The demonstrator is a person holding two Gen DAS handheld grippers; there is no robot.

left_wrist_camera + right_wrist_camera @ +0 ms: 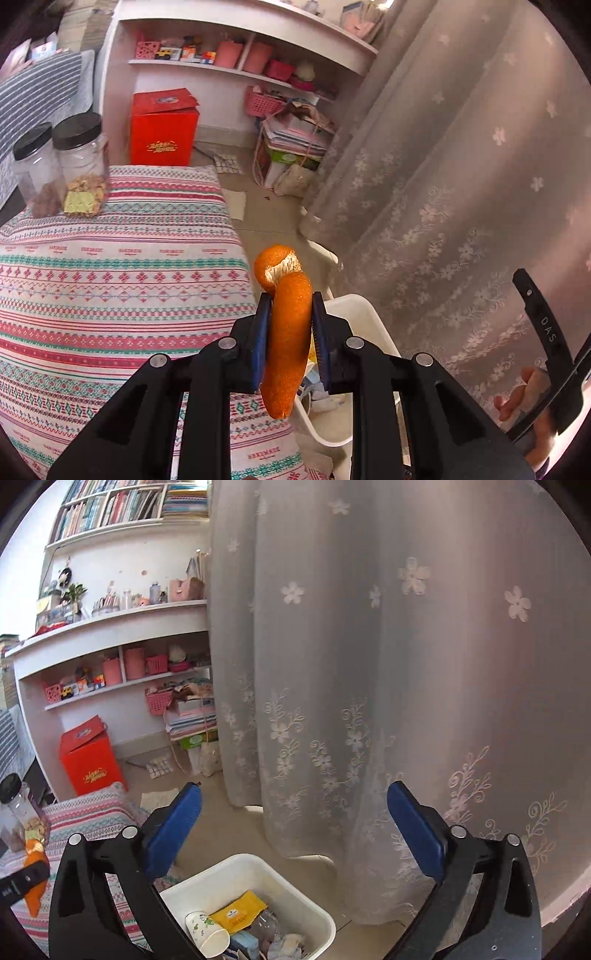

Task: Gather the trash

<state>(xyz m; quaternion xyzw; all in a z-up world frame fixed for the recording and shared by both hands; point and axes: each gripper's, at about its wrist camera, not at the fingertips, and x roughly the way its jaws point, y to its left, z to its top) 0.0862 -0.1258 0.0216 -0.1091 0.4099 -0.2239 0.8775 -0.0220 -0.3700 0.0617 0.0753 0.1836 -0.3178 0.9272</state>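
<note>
Orange peel (286,332) clamped upright between left claw (291,306) pads; right claw (295,812) gaping above white bin (317,912).

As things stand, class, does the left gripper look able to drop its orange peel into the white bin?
Probably yes. The left gripper, shut on the orange peel, hangs beside the table edge with the white bin open just below; nothing visible blocks it.

Each gripper (291,306) (293,812) has black linkage arms, silver pivot screws and blue pads (415,827).
</note>
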